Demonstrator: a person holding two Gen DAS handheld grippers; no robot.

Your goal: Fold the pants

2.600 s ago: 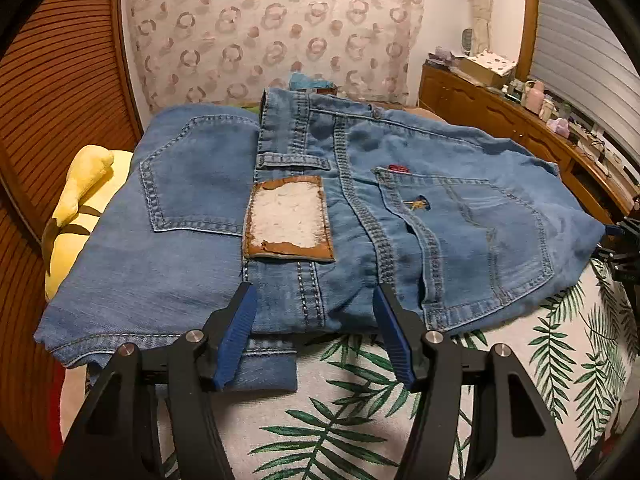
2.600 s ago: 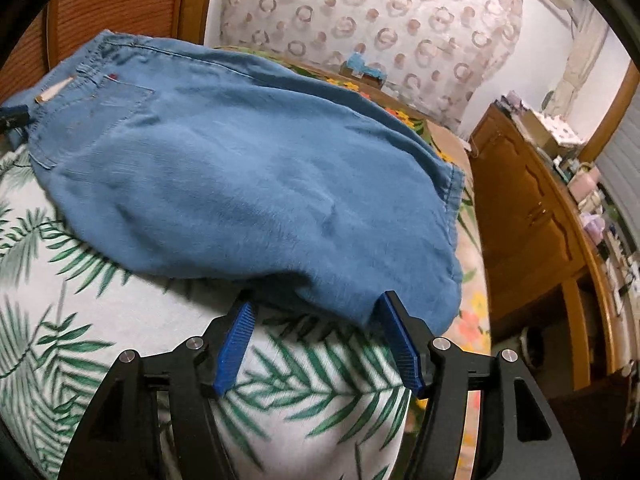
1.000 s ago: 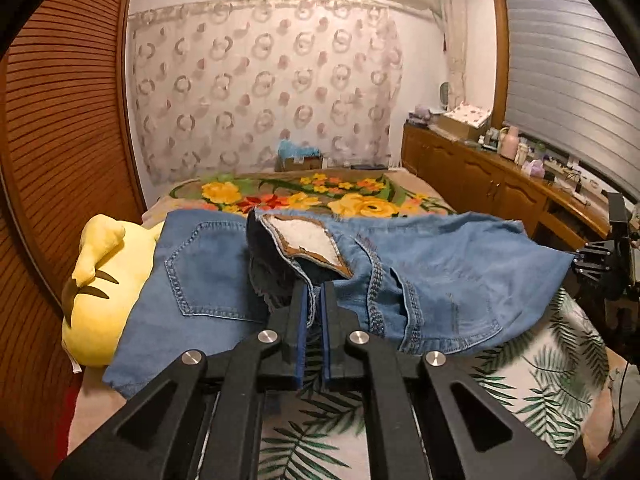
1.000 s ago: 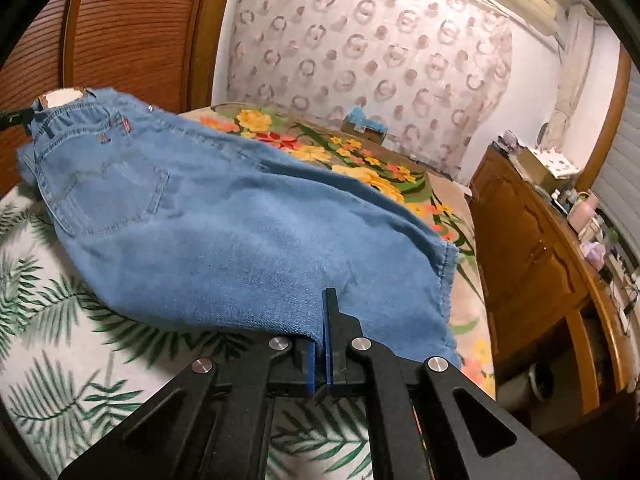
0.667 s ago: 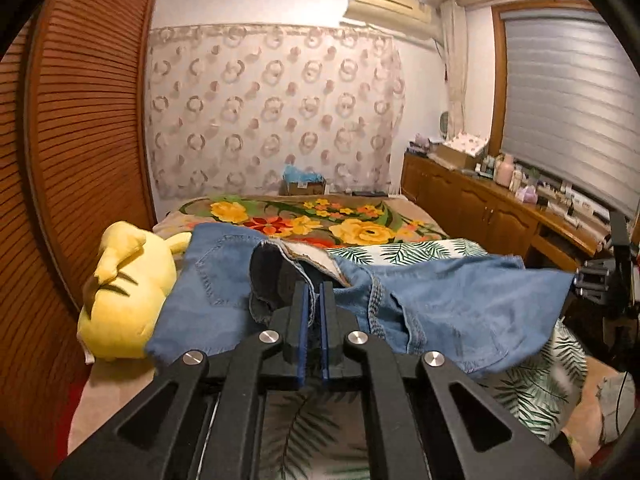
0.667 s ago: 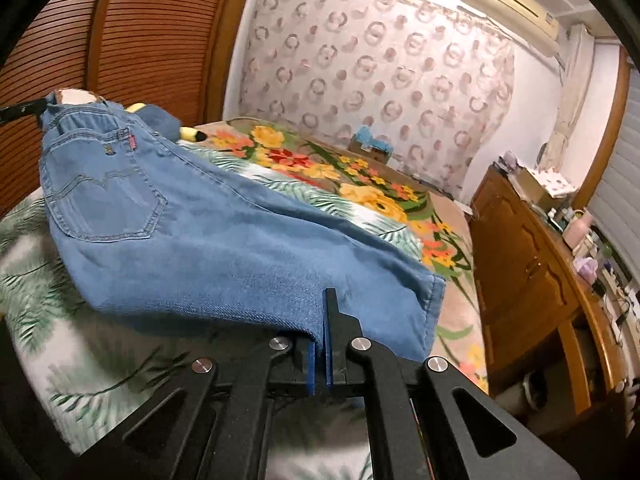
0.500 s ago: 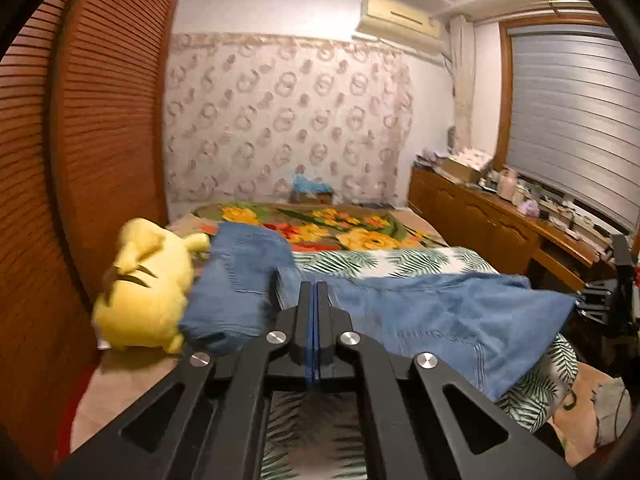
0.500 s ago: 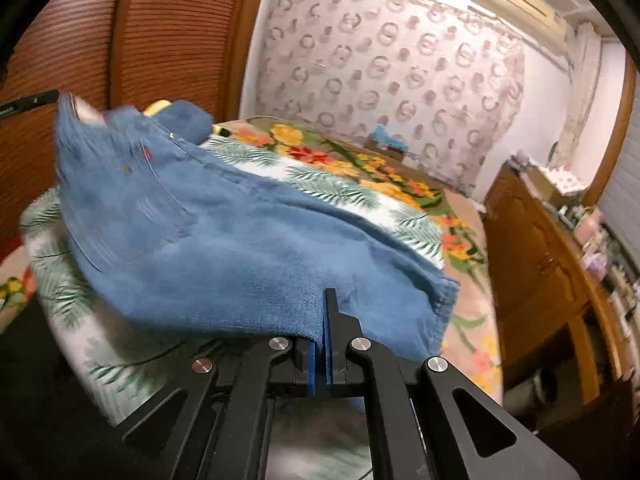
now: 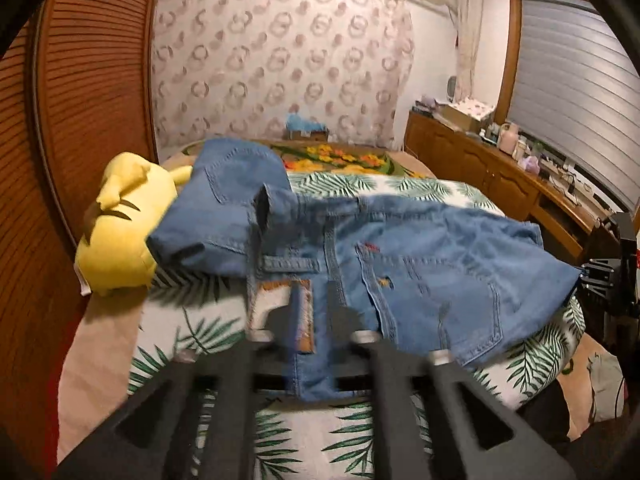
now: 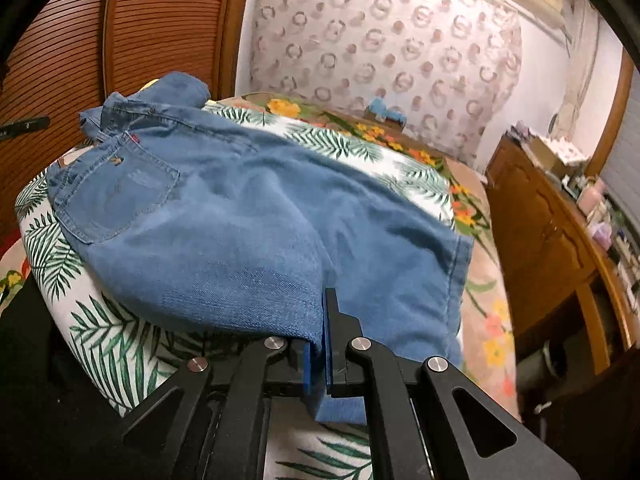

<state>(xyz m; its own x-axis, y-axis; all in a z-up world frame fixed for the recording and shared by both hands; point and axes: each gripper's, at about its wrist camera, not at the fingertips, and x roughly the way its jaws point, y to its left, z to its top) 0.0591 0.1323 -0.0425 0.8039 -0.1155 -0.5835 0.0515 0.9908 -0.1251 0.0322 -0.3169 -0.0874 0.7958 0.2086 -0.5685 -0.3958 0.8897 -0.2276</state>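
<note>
Blue denim pants (image 9: 432,264) lie across the leaf-print bed, back pockets up, with one part bunched toward the far left. My left gripper (image 9: 316,320) is blurred; its fingers stand slightly apart with the waistband and its tan leather patch (image 9: 304,320) between them. My right gripper (image 10: 318,340) is shut on the near edge of the pants (image 10: 248,216), with cloth pinched between the blue pads. The right gripper also shows at the far right in the left wrist view (image 9: 608,276).
A yellow plush toy (image 9: 120,228) lies at the bed's left side by the wooden louvred wall (image 9: 80,120). A wooden dresser (image 9: 500,176) with several small items runs along the right. The bed (image 9: 192,328) has leaf and flower covers.
Both grippers lifted the pants, swung them and lowered them back on the bed. The left gripper's fingers have now parted a little around the waistband; the right stays clamped.
</note>
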